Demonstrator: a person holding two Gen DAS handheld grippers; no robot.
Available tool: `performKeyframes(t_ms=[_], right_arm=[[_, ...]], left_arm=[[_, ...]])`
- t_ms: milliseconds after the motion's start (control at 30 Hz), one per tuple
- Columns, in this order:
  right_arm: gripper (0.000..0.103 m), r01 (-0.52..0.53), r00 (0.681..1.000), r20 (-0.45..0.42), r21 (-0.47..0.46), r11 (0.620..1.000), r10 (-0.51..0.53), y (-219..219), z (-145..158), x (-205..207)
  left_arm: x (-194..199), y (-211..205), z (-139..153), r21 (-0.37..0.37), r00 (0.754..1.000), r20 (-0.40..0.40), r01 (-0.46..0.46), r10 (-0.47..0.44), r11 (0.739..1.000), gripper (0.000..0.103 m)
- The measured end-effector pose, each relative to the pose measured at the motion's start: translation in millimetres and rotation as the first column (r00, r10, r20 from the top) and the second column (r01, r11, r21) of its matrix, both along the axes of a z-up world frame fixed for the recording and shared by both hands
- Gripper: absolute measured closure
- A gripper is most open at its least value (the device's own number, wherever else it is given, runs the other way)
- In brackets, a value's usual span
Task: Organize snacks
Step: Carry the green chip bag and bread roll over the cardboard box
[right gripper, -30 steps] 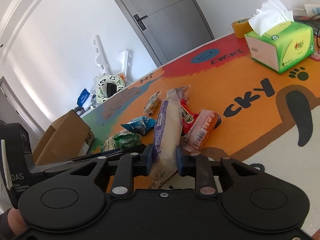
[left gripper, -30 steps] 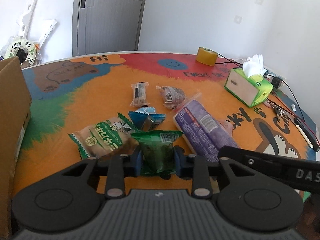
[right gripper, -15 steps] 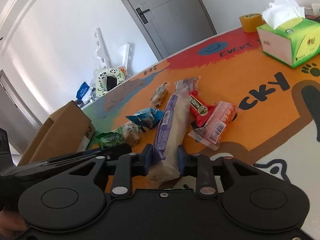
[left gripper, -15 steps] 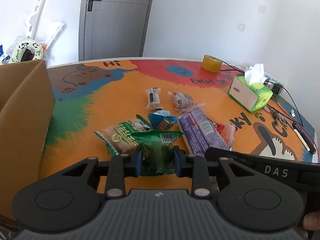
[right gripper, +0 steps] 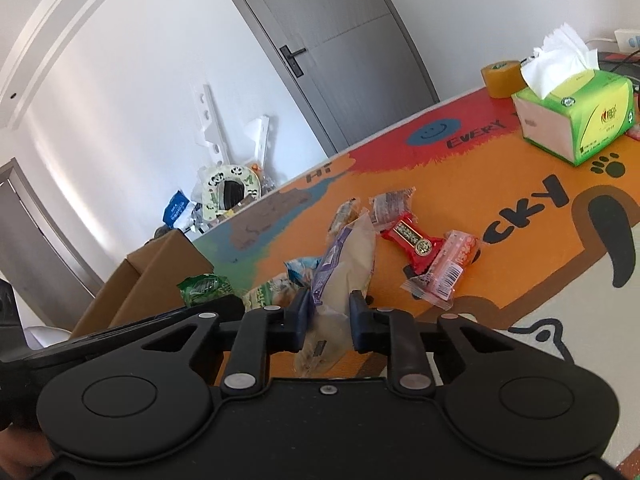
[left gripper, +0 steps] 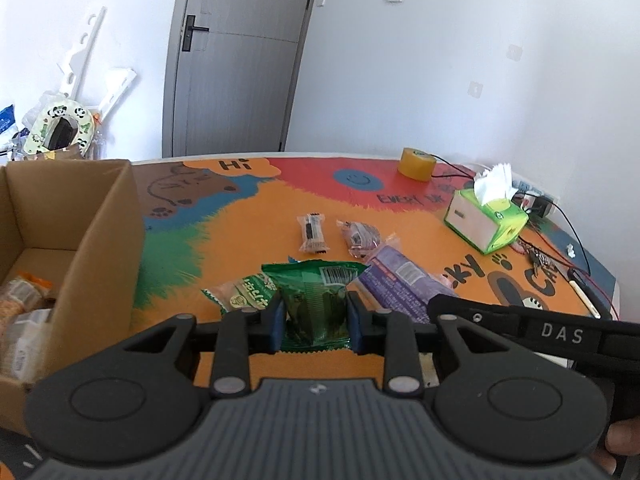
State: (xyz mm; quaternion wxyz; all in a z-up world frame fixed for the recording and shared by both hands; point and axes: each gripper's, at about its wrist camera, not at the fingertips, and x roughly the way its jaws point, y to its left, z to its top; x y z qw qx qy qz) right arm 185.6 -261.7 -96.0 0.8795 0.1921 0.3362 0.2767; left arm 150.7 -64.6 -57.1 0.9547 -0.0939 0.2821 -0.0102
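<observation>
the left gripper (left gripper: 316, 322) has its fingers clamped on a green packet (left gripper: 315, 304), held above the table (left gripper: 240, 216) beside the box (left gripper: 100, 240). the right gripper (right gripper: 329, 320) pinches a long purple packet (right gripper: 344, 272) near the other snacks (right gripper: 424, 252).

A crinkled green snack packet (left gripper: 316, 300) is sitting upright at lower centre of the left view. A long purple-and-cream packet (right gripper: 340, 276) is slanting up mid-frame in the right view — red (right gripper: 414, 240) and pink (right gripper: 450, 264) packets lying just right.
</observation>
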Motion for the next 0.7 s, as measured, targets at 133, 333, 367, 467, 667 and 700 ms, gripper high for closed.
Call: performKeyframes(t_ms=[133,333,367,467,667,700], right_arm=[[0.082,-0.007,1.0,0.013,0.019,1.0,0.006,0.2,5.3,-4.8],[0.082,-0.019,0.999,0.042,0.028,0.999,0.017,8.2,17.3,-7.2],[0.082,-0.023,0.999,0.048,0.029,0.999,0.022,10.7,19.4,-7.5],[0.082,-0.037,0.997,0.066,0.035,0.999,0.035,19.3,26.7,-9.3],[0.082,-0.071,0.993,0.101,0.052,0.996,0.066,39.0,39.6,-7.6],[0.082,-0.073,0.992,0.105,0.057,0.996,0.067,42.4,41.7,-6.6]], left_arm=[[-8.9,6.0,6.8,-0.003,1.0,0.021,-0.014,0.014,1.0,0.073],[-21.8,20.5,21.4,-0.007,0.997,0.059,-0.041,0.041,0.999,0.073],[-24.3,24.0,24.3,-0.008,0.997,0.067,-0.046,0.047,0.999,0.073],[-30.6,33.2,30.9,-0.007,0.994,0.085,-0.065,0.065,0.998,0.073],[-39.7,51.2,40.8,-0.007,0.988,0.112,-0.102,0.102,0.995,0.073],[-41.4,55.2,41.7,-0.01,0.987,0.116,-0.107,0.108,0.994,0.073]])
